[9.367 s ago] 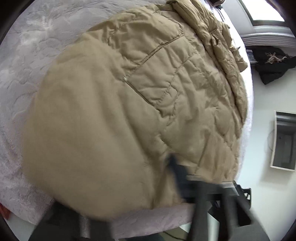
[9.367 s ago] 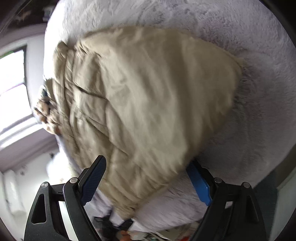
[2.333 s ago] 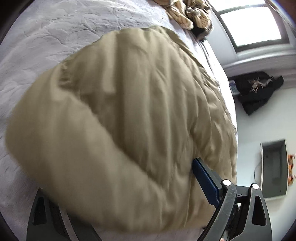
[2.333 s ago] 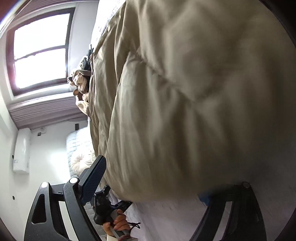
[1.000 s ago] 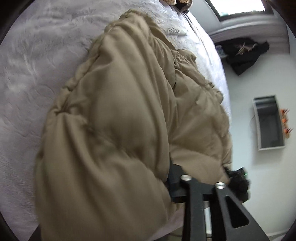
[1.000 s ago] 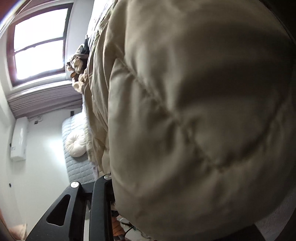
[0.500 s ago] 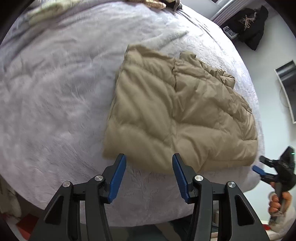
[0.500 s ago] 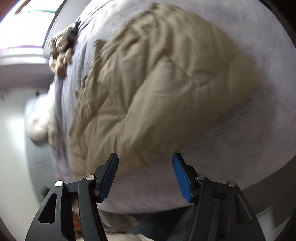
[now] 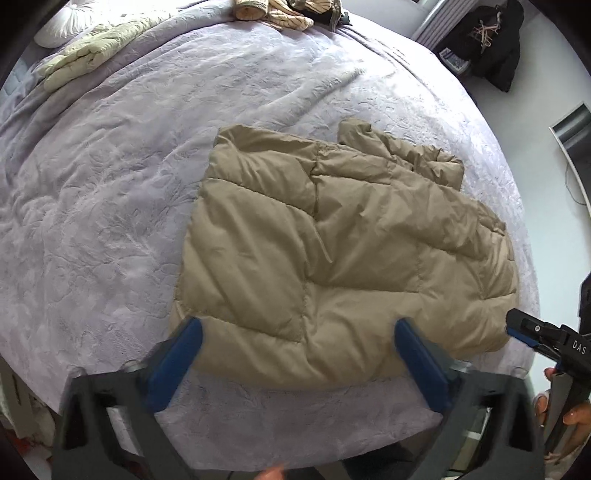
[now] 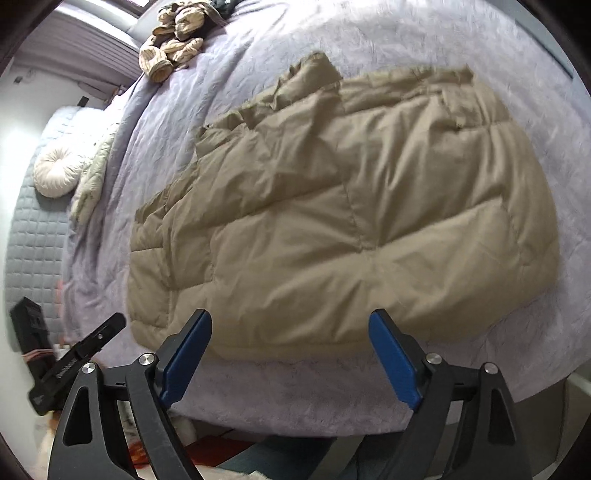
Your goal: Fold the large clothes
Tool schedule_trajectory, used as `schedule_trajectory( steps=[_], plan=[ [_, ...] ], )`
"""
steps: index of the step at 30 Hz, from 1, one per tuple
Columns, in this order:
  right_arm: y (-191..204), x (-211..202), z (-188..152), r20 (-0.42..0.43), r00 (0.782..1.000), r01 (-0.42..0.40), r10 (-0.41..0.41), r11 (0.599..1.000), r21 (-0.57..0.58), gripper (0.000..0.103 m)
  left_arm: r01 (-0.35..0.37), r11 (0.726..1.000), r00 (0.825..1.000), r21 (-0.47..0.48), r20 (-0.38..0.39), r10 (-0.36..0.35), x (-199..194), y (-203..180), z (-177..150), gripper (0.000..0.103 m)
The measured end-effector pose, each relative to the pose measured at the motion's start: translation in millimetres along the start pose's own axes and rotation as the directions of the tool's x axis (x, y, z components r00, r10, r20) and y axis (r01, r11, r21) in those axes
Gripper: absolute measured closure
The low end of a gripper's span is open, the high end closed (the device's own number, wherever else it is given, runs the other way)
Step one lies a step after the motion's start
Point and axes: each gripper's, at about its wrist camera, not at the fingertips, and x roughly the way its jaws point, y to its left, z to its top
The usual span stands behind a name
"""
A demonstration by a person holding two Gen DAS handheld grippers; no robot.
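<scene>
A tan quilted puffer jacket (image 9: 332, 254) lies folded into a rough rectangle on the lilac bedspread (image 9: 110, 184), near the bed's front edge. It also shows in the right wrist view (image 10: 351, 221). My left gripper (image 9: 295, 354) is open and empty, held just above the jacket's near hem. My right gripper (image 10: 290, 347) is open and empty over the near edge of the jacket. The right gripper also shows at the right rim of the left wrist view (image 9: 535, 332).
A striped beige garment (image 9: 284, 11) is heaped at the far side of the bed. A pale green folded item (image 9: 88, 55) and a round white cushion (image 10: 55, 170) lie near the grey headboard (image 10: 33, 236). A dark coat (image 9: 491, 37) hangs by the wall.
A second ago both grippers were shut on the jacket and close against it. They have let go, opened wide and pulled back, and the jacket now lies flat.
</scene>
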Motion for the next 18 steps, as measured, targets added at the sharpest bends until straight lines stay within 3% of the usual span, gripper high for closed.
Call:
schedule_trajectory(
  steps=[6, 11, 15, 18],
  plan=[
    [19, 2, 0, 0.036, 0.994, 0.109, -0.107, 0.993, -0.044, 0.014, -0.044, 0.999, 0.999, 0.013, -0.033, 0.044, 12, 4, -1, 0.000],
    [33, 21, 1, -0.086, 0.989, 0.118, -0.124, 0.990, -0.076, 0.014, -0.055, 0.998, 0.998, -0.001, -0.042, 0.055, 16, 16, 6, 0.000],
    [35, 28, 1, -0.115, 0.986, 0.112, -0.119, 0.991, -0.067, 0.013, -0.071, 0.997, 0.996, -0.008, -0.054, 0.071, 19, 25, 8, 0.000],
    [39, 34, 2, -0.127, 0.984, 0.116, -0.123, 0.991, -0.064, 0.013, -0.035, 0.999, 0.997, -0.013, -0.074, 0.034, 21, 31, 7, 0.000]
  ],
)
